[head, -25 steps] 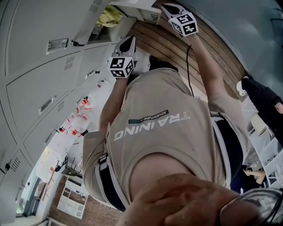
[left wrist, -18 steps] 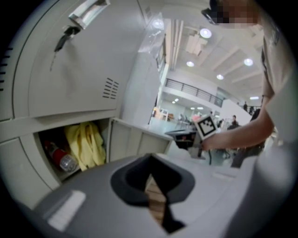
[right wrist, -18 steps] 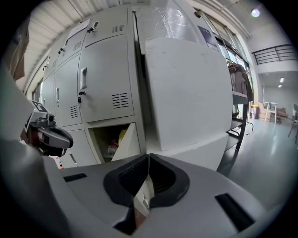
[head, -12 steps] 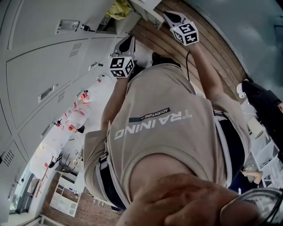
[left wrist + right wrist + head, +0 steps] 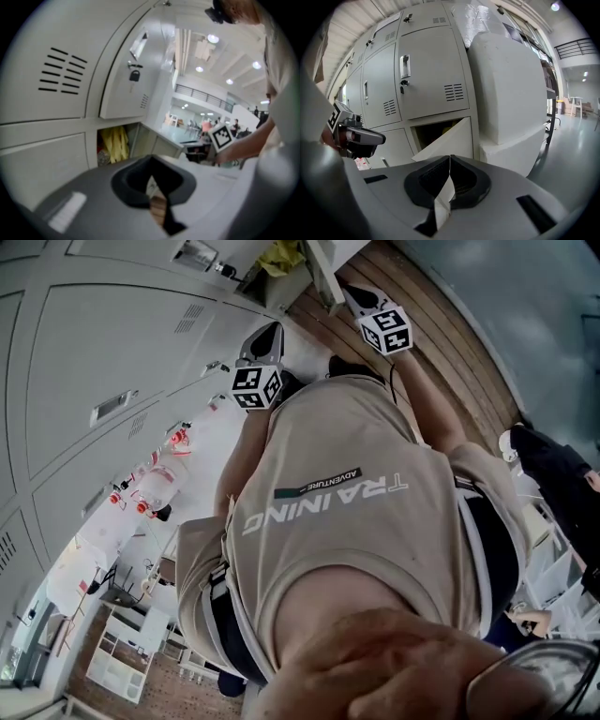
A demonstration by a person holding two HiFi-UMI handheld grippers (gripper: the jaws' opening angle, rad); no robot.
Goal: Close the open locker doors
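Observation:
A bank of grey lockers fills the left of the head view. One low locker (image 5: 272, 261) stands open with something yellow (image 5: 281, 253) inside, its door (image 5: 323, 273) swung out. My right gripper (image 5: 351, 293) is shut and empty, its tip close to that door's edge. My left gripper (image 5: 269, 332) is also shut and empty, a little short of the lockers. In the right gripper view the half-open door (image 5: 449, 139) lies just beyond the shut right gripper (image 5: 449, 161). The left gripper view shows the yellow contents (image 5: 115, 143) past the left gripper (image 5: 151, 180).
Large white foam blocks (image 5: 506, 89) stand right beside the open locker. Closed lockers (image 5: 426, 75) with handles and a small padlock (image 5: 134, 75) lie above it. My torso in a beige shirt (image 5: 347, 521) fills the middle of the head view. A wooden floor (image 5: 441, 324) runs under the grippers.
Both grippers have moved toward the open locker, and the right one has closed in on the door's edge. The locker bank has slid across the head view as my head turned.

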